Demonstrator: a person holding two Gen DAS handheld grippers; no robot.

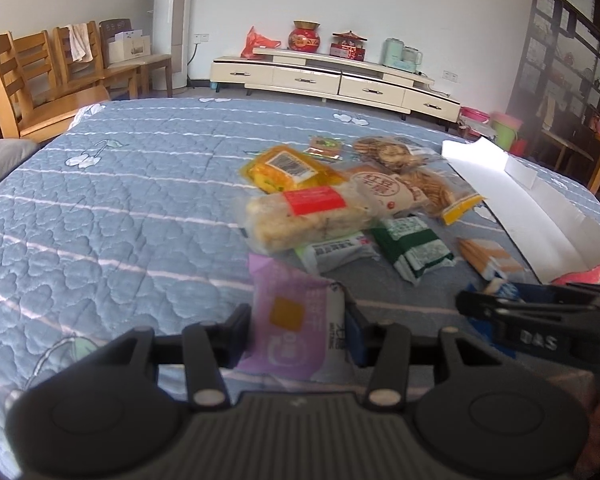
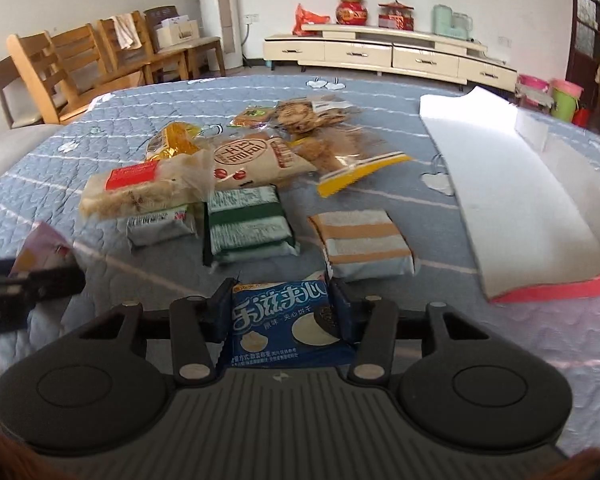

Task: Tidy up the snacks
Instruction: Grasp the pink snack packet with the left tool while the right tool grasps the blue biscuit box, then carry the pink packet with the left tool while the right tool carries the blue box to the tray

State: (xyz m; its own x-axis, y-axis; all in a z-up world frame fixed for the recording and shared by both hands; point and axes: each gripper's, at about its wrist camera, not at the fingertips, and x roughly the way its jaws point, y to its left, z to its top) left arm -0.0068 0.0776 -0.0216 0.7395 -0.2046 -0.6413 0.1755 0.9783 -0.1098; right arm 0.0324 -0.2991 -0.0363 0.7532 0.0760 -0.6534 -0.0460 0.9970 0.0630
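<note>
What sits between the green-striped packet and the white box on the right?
In the right wrist view, the orange-striped packet lies on the quilt between the green-striped packet and the white box.

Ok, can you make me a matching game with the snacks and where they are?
Things:
1. purple packet
2. blue packet
3. green packet
4. white box

Places:
A. lying on the quilt, in the middle of the pile
B. held in the right gripper
C. open, at the right side of the quilt
D. held in the left gripper

Pairs: 1-D, 2-B, 3-A, 4-C
</note>
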